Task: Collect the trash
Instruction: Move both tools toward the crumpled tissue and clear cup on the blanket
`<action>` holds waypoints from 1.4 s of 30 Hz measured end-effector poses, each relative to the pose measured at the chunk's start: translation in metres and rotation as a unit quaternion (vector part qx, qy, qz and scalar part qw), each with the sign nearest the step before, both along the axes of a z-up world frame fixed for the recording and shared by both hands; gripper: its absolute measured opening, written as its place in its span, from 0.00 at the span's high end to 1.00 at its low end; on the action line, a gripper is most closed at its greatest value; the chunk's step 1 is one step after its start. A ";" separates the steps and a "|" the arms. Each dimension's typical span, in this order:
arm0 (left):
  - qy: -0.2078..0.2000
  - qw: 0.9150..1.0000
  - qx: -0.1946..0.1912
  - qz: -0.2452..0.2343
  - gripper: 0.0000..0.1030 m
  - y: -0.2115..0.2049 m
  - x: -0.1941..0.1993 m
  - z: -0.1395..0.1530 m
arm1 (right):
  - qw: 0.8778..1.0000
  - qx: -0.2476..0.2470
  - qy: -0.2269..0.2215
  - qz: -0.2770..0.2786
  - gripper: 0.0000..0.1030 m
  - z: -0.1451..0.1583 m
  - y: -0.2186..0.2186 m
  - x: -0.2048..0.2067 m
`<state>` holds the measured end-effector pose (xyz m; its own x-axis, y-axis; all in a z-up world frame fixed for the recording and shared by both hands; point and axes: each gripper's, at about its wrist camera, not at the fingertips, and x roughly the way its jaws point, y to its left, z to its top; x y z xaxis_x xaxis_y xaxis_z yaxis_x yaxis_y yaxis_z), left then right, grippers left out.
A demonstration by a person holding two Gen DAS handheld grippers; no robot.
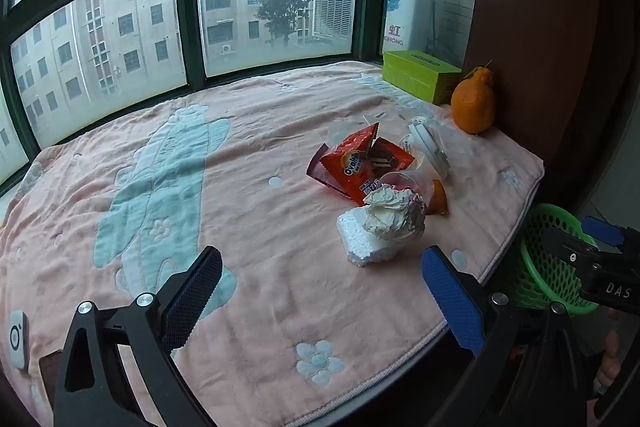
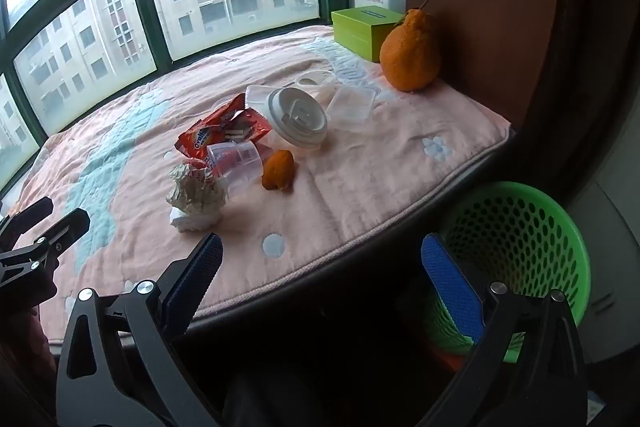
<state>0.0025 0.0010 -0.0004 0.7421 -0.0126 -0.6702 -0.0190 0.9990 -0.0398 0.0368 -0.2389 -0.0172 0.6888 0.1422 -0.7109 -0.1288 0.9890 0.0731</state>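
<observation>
A heap of trash lies on the pink blanket [image 1: 248,163]: a crumpled paper wad [image 1: 394,213] on a white foam block [image 1: 360,243], an orange snack wrapper [image 1: 354,161], a clear plastic cup [image 2: 236,161], a piece of orange peel [image 2: 279,169], a lidded white cup [image 2: 296,117] and clear plastic tubs [image 2: 352,103]. My left gripper [image 1: 320,303] hovers open over the blanket, short of the foam block, nothing between its fingers. My right gripper [image 2: 320,291] is open over the bed's front edge, beside a green mesh basket [image 2: 524,239] on the floor.
A whole orange fruit [image 2: 408,53] and a green box [image 2: 360,27] stand at the far right corner by a brown wall. Windows run along the back. A small white device [image 1: 18,339] lies at the blanket's near left. The right gripper's tool [image 1: 600,267] shows above the basket [image 1: 548,259].
</observation>
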 end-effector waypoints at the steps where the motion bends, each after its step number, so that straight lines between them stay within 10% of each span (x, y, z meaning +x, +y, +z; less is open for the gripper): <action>1: 0.001 1.000 -0.002 0.000 0.06 0.001 0.001 0.000 | 1.000 0.000 0.000 0.000 0.04 0.000 0.000 0.000; 42: 0.000 1.000 -0.008 0.001 0.06 -0.008 -0.006 -0.004 | 1.000 -0.001 0.006 -0.012 0.04 -0.003 -0.008 -0.002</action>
